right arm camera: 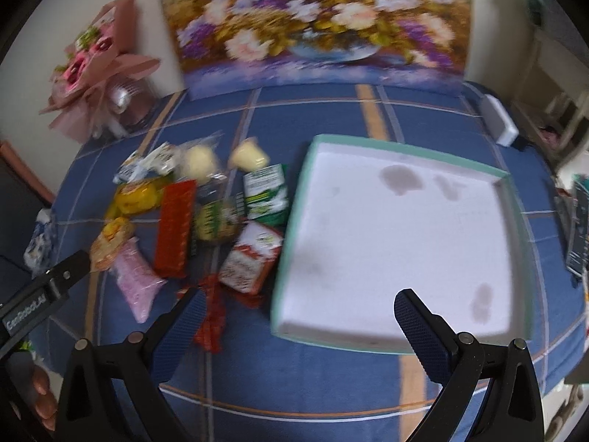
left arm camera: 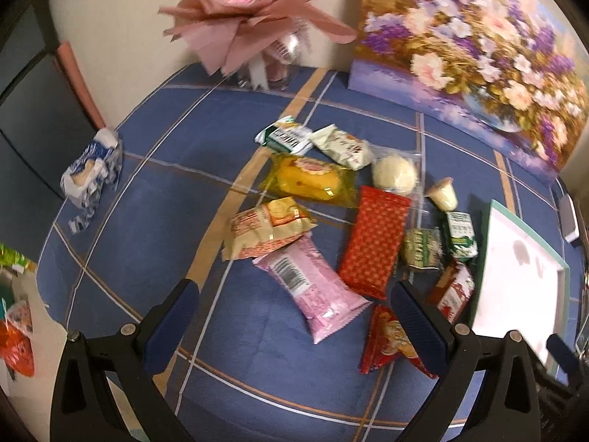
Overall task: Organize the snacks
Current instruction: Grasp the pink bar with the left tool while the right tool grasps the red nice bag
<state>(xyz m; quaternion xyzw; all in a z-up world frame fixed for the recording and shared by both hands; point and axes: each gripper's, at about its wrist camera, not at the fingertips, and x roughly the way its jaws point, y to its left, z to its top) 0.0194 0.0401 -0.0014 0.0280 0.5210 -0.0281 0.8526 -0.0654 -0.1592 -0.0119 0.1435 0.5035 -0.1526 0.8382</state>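
Hovering over the blue checked cloth [left arm camera: 147,221], the left gripper [left arm camera: 294,316] was held wide apart and empty, the pink packet [left arm camera: 313,287] lying between its fingers. Rightward, the right gripper [right arm camera: 298,328], likewise spread and empty, was poised seemingly above the near rim of the white tray [right arm camera: 386,348], snacks heaped just left.

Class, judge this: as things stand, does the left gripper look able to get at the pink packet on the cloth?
Probably yes. The left gripper is open, and the pink packet lies flat just ahead between its fingers, with nothing on top; only its far end tucks under a beige packet.
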